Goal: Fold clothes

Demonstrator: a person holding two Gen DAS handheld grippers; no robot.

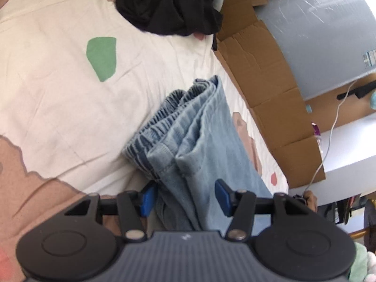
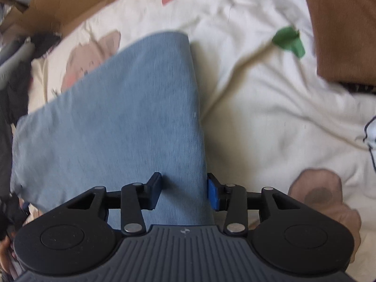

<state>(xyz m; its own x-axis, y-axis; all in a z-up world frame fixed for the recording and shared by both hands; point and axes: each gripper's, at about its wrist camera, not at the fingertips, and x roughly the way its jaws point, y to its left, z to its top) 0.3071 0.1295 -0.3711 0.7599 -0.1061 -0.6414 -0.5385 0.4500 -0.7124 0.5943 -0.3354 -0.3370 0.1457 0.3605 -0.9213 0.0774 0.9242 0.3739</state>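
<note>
Jeans (image 1: 202,127) lie folded on the bed (image 1: 58,82), both the left gripper (image 1: 185,198) and right gripper (image 2: 184,191) spread loose around the denim, while a black garment (image 1: 169,4) waits unfolded.

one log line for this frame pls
task: fold clothes | left gripper: open, astride folded jeans | right gripper: open over jeans | surface: bedsheet | unfolded: black garment

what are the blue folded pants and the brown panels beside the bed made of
Blue folded pants: looks like light-wash denim, matte, with a twill weave, stitched hems and a gathered elastic waistband. Brown panels: probably corrugated cardboard, dull and papery, with fold creases and flap edges.
</note>
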